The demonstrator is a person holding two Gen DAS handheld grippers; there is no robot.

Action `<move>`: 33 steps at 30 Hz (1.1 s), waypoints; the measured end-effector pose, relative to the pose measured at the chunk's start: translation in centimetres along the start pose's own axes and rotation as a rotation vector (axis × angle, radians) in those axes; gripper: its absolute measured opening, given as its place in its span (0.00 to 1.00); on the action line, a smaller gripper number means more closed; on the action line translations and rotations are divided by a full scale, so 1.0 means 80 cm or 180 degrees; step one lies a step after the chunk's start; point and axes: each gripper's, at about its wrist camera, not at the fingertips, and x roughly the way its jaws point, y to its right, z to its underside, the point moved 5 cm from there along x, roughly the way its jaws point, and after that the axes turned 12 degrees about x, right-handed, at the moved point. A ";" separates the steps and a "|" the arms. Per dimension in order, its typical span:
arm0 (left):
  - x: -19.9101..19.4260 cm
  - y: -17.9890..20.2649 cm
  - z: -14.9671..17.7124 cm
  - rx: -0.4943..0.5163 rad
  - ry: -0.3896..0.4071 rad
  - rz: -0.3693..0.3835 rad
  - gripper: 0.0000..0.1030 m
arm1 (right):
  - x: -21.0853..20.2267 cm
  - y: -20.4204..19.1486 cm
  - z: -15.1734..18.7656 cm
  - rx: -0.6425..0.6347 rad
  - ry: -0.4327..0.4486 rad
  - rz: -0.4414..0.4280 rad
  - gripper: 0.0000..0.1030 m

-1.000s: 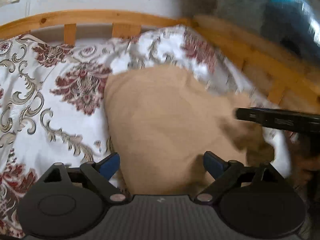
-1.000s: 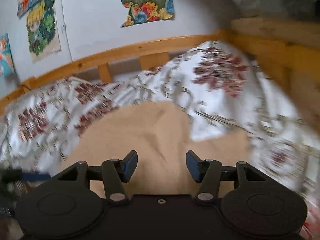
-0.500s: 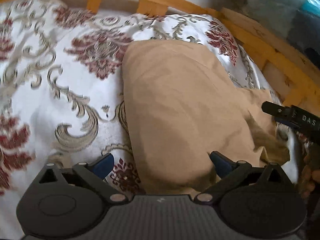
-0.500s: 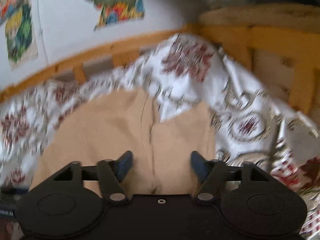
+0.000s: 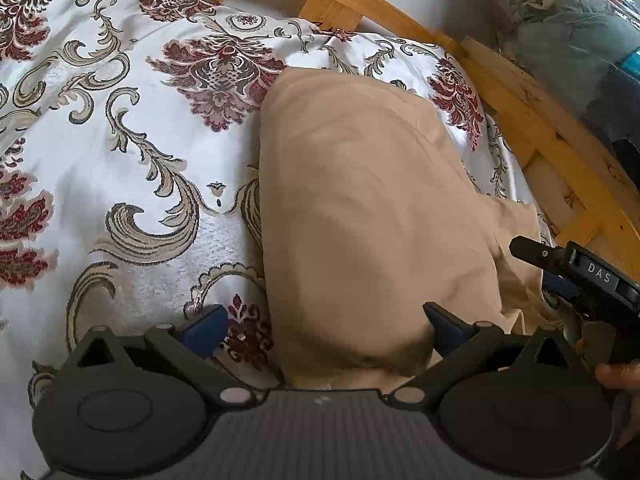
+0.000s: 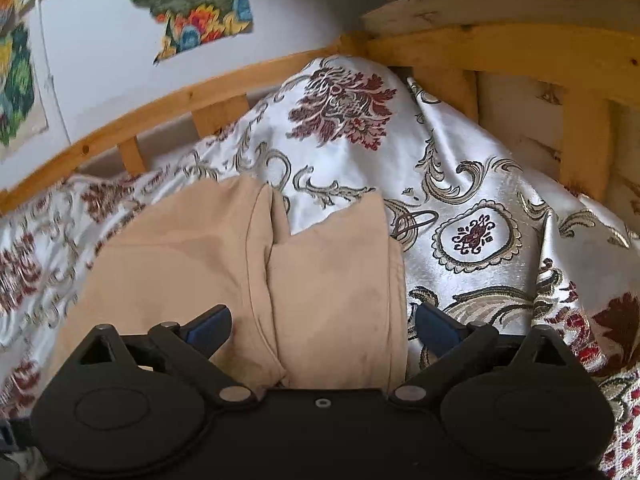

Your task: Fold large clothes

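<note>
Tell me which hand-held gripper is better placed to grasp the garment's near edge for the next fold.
Probably the left hand-held gripper: open, with the tan garment bulging between its fingers. The right hand-held gripper is open above flat cloth.

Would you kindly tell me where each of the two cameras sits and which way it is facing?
Left wrist: rides the left gripper, looking down over the tan garment on the floral bedspread; the right gripper's tip and a hand show at right.
Right wrist: rides the right gripper, facing the wooden bed rail and wall posters; only its own open fingers show.
Shared: garment, bedspread, rail.
</note>
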 end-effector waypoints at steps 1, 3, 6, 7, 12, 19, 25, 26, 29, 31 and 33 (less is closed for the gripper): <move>0.000 0.000 0.000 -0.0001 0.0001 0.0001 1.00 | 0.000 0.000 0.000 0.0014 -0.0002 -0.0008 0.97; -0.001 0.000 0.000 0.0001 0.0001 0.0000 1.00 | 0.000 0.002 0.000 0.0038 -0.0009 -0.0031 0.99; -0.002 0.000 0.001 0.0004 0.0008 -0.0013 1.00 | 0.002 0.001 0.000 0.0029 -0.0027 -0.0020 0.99; -0.002 0.000 0.000 0.0005 0.0010 -0.0019 1.00 | 0.002 0.001 0.000 0.0015 -0.0034 -0.0012 0.99; -0.002 0.001 0.001 0.0010 0.0015 -0.0025 1.00 | 0.005 0.000 0.001 -0.0045 -0.0059 0.0019 0.99; -0.002 0.001 0.001 0.0012 0.0033 -0.0027 1.00 | 0.010 0.000 0.001 -0.0106 -0.0083 0.0051 0.99; -0.003 0.002 0.001 0.0019 0.0056 -0.0042 1.00 | 0.012 0.000 0.002 -0.0131 -0.0071 0.0052 0.99; -0.004 0.002 0.001 0.0023 0.0059 -0.0048 1.00 | 0.013 0.001 0.001 -0.0130 -0.0047 0.0031 0.99; -0.005 0.002 0.001 0.0030 0.0064 -0.0060 1.00 | 0.026 0.000 0.000 -0.0214 0.0083 -0.0067 0.99; -0.005 0.002 0.001 0.0035 0.0061 -0.0060 1.00 | 0.037 0.000 -0.002 -0.0209 0.0089 -0.0122 0.99; -0.006 0.003 0.001 0.0045 0.0061 -0.0056 1.00 | 0.038 0.003 -0.005 -0.0118 0.0142 -0.0168 0.96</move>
